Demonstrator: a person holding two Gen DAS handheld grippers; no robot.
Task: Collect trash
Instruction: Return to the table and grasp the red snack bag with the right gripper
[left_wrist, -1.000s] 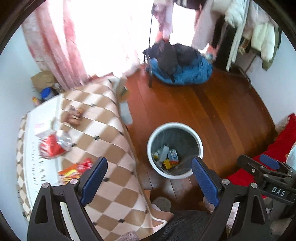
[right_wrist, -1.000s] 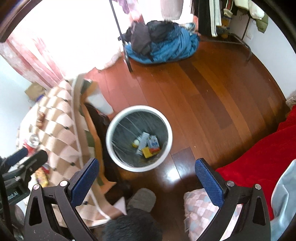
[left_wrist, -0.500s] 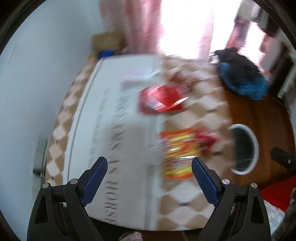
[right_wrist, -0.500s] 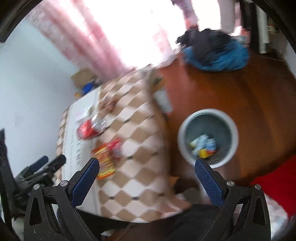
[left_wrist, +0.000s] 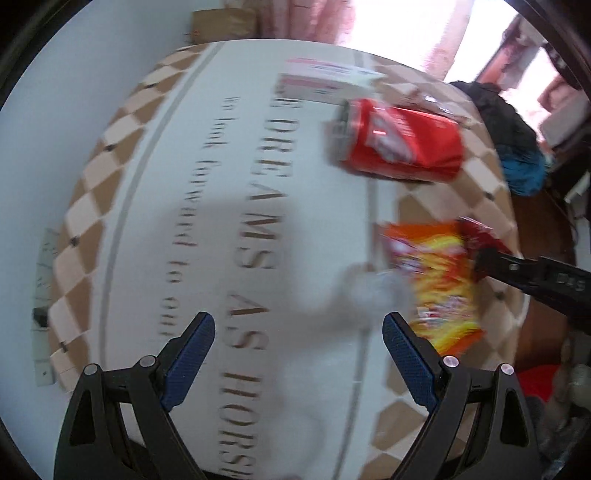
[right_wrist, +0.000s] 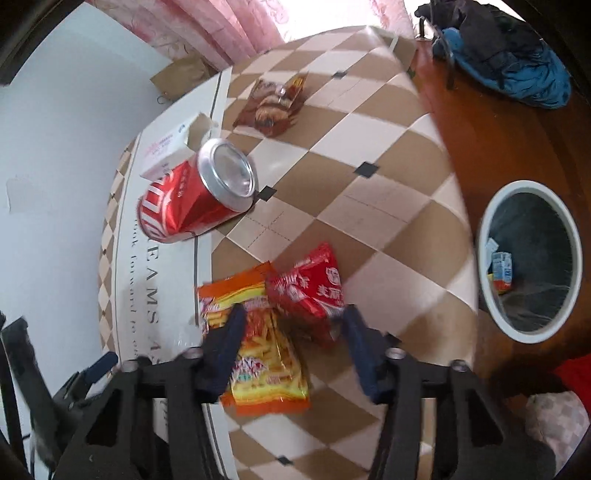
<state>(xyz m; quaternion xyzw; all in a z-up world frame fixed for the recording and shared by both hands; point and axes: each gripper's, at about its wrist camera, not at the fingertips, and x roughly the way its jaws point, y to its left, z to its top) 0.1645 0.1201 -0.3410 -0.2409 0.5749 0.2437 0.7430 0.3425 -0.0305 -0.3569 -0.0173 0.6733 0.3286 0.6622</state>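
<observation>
A red soda can lies on its side on the checkered table; it also shows in the left wrist view. An orange snack bag and a red snack bag lie side by side. My right gripper is open low over them, its fingers either side of both bags' near ends. My left gripper is open and empty over the white lettered cloth, with a clear crumpled wrapper just ahead on its right. The white trash bin stands on the floor at the right.
A pink-and-white carton lies behind the can. A brown snack packet lies farther back. A blue and black clothes pile sits on the wood floor. A white wall runs along the table's left side.
Both grippers have swung from over the bin to the table and come down close. The right gripper's fingers have narrowed around the snack bags.
</observation>
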